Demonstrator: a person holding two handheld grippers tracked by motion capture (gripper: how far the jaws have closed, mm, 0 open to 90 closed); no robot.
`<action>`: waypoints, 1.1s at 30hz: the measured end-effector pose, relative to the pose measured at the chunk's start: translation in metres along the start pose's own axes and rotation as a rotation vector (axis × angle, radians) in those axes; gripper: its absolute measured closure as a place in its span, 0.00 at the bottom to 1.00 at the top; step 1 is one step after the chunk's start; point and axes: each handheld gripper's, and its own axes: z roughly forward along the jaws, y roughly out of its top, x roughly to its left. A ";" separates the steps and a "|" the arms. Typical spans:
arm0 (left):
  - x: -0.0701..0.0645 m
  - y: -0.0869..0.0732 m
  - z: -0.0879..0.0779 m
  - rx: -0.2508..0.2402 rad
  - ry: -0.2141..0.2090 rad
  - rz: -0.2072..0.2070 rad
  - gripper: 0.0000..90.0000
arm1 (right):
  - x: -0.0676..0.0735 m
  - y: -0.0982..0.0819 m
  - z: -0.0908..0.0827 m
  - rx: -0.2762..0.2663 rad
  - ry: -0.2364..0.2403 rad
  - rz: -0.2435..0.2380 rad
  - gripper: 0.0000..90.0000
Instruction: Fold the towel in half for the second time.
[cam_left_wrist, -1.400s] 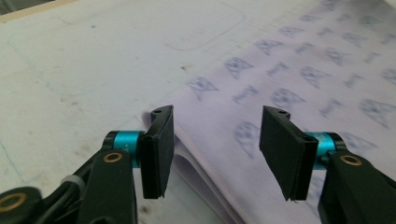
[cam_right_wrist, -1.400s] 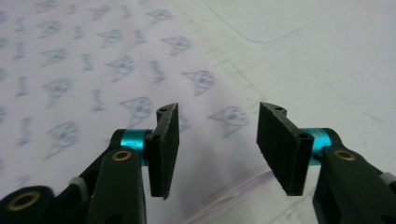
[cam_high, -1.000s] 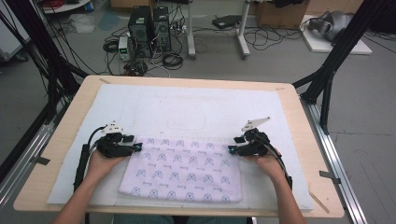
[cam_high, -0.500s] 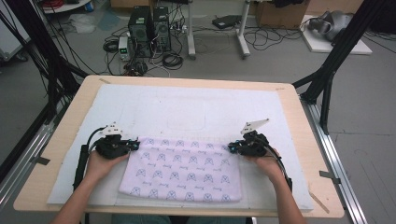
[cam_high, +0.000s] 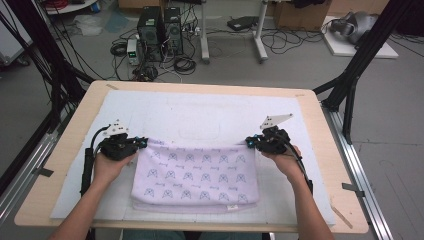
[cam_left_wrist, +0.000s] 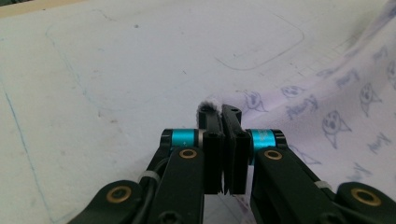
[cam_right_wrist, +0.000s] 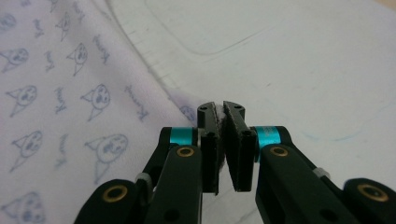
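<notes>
**Far corners of the cloth pinched, fold not yet made**

The worktop (cam_high: 60, 165) is covered by a white mat (cam_high: 210, 115), and the mat is taken as the landmark here. On the near half of the mat, midway between its left and right edges, a lilac cloth (cam_high: 195, 175) printed with small cat faces is laid. It appears to be doubled already, since a second layer can be seen under its near edge. Its long axis is run from left to right, parallel to the mat's near edge, and its short sides are pointed at the mat's left and right edges. The far edge is raised slightly off the mat at both ends, while the near edge is left flat.

The cloth's far left corner is clamped in the left tongs (cam_high: 142, 144), which have just been closing; a tuft of fabric is seen at the tips in the left gripper view, between jaws pressed together. The far right corner is clamped likewise in the right tongs (cam_high: 248, 143), also just closed, with white fabric squeezed between the jaws in the right gripper view.

The grasp is judged complete and the lift barely begun. Carrying the far edge over the cloth and laying it down square is judged to be what is left.
</notes>
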 end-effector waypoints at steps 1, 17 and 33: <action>0.001 0.001 0.000 0.001 0.002 0.004 0.97 | -0.003 0.003 -0.001 -0.004 -0.009 0.003 0.95; -0.015 -0.018 -0.031 0.041 -0.026 0.065 0.55 | 0.020 -0.016 -0.021 0.010 -0.005 0.024 0.63; -0.070 -0.049 -0.060 0.034 -0.227 0.178 0.63 | 0.099 -0.056 -0.018 0.019 0.232 -0.115 0.61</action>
